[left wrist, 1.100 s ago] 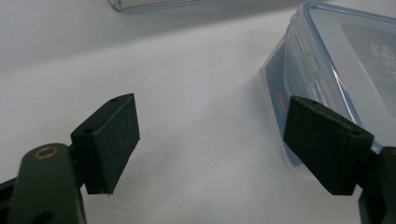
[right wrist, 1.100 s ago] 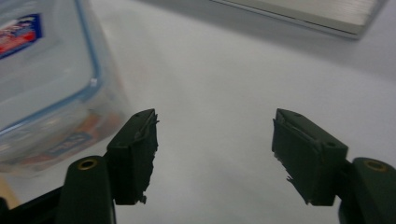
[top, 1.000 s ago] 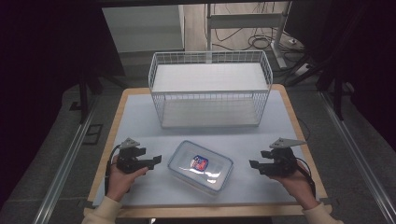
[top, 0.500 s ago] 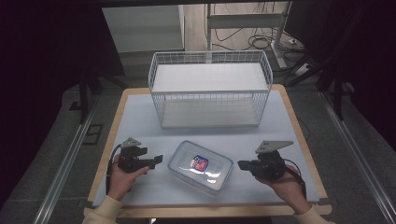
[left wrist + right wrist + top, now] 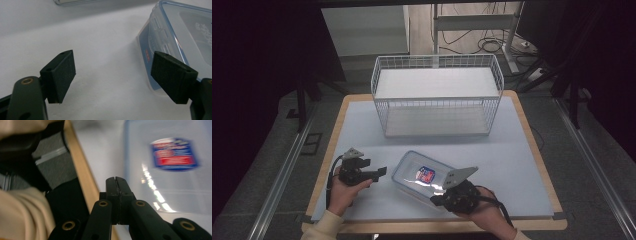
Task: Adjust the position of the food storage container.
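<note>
A lab-like recording bay: dark surroundings, padded test table (image 5: 522, 150), floor cables (image 5: 492, 46), metal rails (image 5: 277, 180).

Cream sleeves (image 5: 326, 223) – black (matte) grippers (image 5: 381, 173).

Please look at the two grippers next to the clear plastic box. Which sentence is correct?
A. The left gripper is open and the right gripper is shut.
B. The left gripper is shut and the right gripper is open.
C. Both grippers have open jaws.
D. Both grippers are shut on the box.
A: the left gripper has jaws standing wide apart beside the plastic box, while the right gripper has jaws pressed together with nothing between them.
</note>
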A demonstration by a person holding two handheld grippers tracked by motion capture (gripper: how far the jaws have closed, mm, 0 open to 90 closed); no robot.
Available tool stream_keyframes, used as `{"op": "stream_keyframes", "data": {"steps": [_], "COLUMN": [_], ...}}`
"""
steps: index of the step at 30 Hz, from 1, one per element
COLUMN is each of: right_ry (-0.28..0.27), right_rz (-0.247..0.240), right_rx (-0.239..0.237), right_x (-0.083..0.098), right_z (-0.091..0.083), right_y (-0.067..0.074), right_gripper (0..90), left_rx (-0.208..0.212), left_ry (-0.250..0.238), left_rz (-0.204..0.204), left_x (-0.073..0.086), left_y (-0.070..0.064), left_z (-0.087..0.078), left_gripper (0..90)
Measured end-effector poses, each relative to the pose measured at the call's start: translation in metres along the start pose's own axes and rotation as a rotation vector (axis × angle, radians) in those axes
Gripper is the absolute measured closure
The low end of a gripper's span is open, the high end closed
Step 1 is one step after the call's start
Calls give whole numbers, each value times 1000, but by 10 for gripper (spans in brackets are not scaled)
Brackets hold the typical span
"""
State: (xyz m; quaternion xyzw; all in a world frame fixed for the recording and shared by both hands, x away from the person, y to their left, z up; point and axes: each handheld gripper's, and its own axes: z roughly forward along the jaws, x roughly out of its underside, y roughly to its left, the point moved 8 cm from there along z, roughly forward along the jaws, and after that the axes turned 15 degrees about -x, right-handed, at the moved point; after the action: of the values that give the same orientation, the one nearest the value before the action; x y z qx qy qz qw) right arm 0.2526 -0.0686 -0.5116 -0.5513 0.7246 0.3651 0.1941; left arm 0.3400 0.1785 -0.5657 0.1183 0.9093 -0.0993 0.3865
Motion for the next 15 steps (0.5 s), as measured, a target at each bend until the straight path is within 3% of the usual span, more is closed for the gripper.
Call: {"op": "stream_keyframes", "data": {"steps": [6,11,15], "right_ry": [72,102,96], "right_rz": [-4,5,21], "right_rx": [-2,18,23], "right_x": [14,23,34], "right_z": [18,22,26], "right_y": [6,2,-1], "right_gripper": [900,900,900], "left_rx": [2,1,-1], "left_ry": [11,21,21], "left_rz": [2,0,-3], "left_x": [1,3,3], "left_y": [-1,0,1], "left_z": [1,3,3], "left_gripper": [198,197,198]}}
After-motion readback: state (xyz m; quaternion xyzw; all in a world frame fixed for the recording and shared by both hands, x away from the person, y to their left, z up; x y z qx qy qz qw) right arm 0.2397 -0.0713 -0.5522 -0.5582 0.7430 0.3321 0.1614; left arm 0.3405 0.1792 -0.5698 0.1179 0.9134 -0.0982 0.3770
